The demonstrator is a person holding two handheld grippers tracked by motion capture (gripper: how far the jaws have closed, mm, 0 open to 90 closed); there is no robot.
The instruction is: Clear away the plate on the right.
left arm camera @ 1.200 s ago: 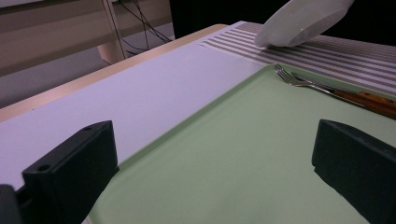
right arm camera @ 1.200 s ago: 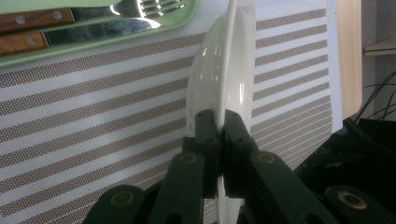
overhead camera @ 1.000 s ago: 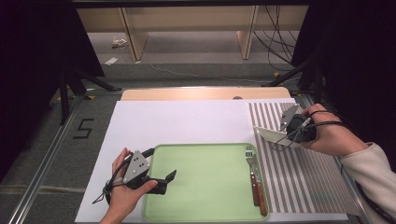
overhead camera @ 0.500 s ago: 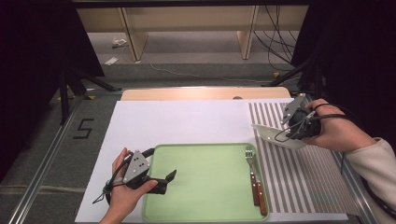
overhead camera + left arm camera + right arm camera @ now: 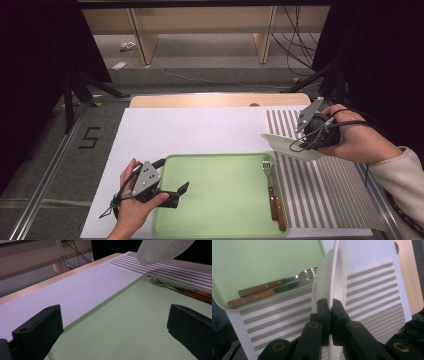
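Observation:
A white plate (image 5: 287,146) hangs tilted in the air over the striped mat (image 5: 325,185), just right of the green tray (image 5: 220,200). My right gripper (image 5: 306,144) is shut on its rim, and the right gripper view shows the plate (image 5: 329,285) edge-on between the pinching jaws of that gripper (image 5: 330,307). A fork (image 5: 270,187) and a knife with wooden handles lie along the tray's right side. My left gripper (image 5: 181,195) rests at the tray's left edge, open, with nothing between its jaws; in its own view the gripper (image 5: 112,332) looks across the tray (image 5: 130,322) toward the fork (image 5: 175,287) and the plate (image 5: 162,250).
A white sheet (image 5: 200,130) covers the table under the tray. A bare wooden strip (image 5: 220,100) runs along the far edge. Beyond the table are the floor, table legs and cables.
My right gripper has lifted the plate higher above the striped mat and shifted it slightly. The left gripper has stayed where it was.

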